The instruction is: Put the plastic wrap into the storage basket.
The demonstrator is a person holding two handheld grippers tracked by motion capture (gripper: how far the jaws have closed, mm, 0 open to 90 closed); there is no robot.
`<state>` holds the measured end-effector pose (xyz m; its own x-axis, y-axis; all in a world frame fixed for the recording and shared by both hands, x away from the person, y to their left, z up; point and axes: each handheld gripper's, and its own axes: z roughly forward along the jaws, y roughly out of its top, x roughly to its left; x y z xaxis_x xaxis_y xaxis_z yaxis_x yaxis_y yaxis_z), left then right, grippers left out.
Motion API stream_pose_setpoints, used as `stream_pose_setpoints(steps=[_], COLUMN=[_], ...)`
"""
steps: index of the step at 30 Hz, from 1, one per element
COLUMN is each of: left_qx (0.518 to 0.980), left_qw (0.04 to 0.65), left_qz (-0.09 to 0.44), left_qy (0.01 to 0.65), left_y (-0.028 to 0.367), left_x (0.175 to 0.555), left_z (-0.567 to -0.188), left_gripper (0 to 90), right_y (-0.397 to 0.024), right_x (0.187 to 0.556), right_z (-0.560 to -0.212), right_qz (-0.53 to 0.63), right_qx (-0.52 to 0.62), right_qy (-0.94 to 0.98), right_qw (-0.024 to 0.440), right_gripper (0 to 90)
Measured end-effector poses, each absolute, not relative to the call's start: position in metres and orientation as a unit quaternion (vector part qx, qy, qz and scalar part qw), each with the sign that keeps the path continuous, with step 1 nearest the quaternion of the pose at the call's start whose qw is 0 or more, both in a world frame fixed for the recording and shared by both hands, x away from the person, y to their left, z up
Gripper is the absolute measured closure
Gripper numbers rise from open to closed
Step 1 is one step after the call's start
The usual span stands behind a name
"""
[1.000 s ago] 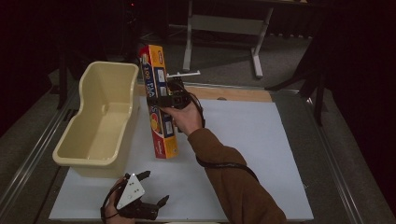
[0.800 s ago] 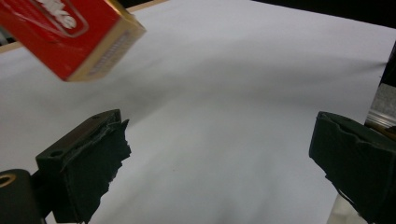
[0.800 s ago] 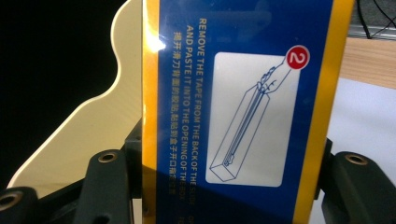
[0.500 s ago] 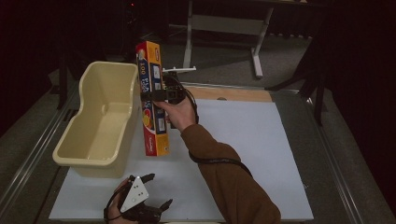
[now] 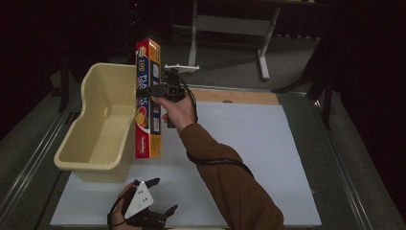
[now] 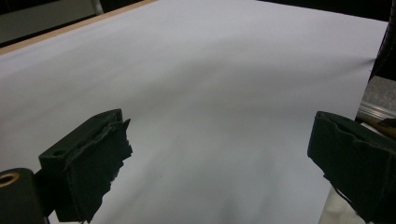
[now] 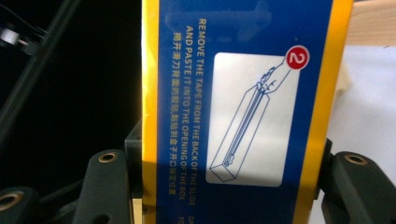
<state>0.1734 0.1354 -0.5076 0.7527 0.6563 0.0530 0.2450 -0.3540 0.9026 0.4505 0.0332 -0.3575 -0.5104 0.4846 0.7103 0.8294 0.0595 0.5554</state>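
A long yellow, red and blue carton (image 5: 148, 100) hangs upright in the air beside the right rim of a cream plastic bin (image 5: 103, 123). My right gripper (image 5: 152, 91) is shut on the carton's middle, held by a hand in a brown sleeve. Up close, the carton's blue instruction panel (image 7: 243, 112) sits between the right gripper's jaws. My left gripper (image 5: 155, 197) rests low at the table's front edge, open, with nothing between its jaws over the white sheet (image 6: 210, 93).
The white sheet (image 5: 249, 143) covers most of the table, with a wooden strip (image 5: 239, 96) along its far edge. A grey metal stand (image 5: 230, 28) is on the floor beyond. Dark floor rails run along the table's left and right sides.
The right gripper has carried the carton leftward and a little higher, closer to the bin's right rim. The left gripper has stayed at the front edge.
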Motion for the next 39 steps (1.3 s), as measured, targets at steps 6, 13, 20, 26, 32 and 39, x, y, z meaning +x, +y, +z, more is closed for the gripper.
stream_pose_setpoints(steps=[6,13,20,26,32,39], left_qx=[0.794,0.792,0.790,0.788,0.788,0.785], left_qw=[0.494,0.496,0.500,0.502,0.503,0.506], left_qz=[0.211,0.215,0.215,0.214,0.213,0.213], left_qy=[0.284,0.284,0.284,0.285,0.285,0.287], left_y=[0.136,0.137,0.138,0.138,0.139,0.140], left_x=[0.173,0.172,0.172,0.172,0.173,0.173], left_z=[-0.508,-0.507,-0.506,-0.507,-0.506,-0.506], left_gripper=[4.7,4.7,4.7,4.7,4.7,4.7], right_y=[0.041,0.050,0.065,0.073,0.082,0.095], right_x=[0.447,0.446,0.442,0.442,0.442,0.440], right_z=[-0.353,-0.352,-0.349,-0.351,-0.358,-0.360], right_qz=[-0.503,-0.501,-0.505,-0.507,-0.506,-0.509], right_qx=[-0.466,-0.468,-0.460,-0.469,-0.497,-0.503], right_qy=[-0.706,-0.698,-0.694,-0.682,-0.651,-0.645], right_qw=[0.178,0.204,0.229,0.240,0.270,0.269], right_gripper=[40.2,40.1,40.1,40.1,40.0,40.0])
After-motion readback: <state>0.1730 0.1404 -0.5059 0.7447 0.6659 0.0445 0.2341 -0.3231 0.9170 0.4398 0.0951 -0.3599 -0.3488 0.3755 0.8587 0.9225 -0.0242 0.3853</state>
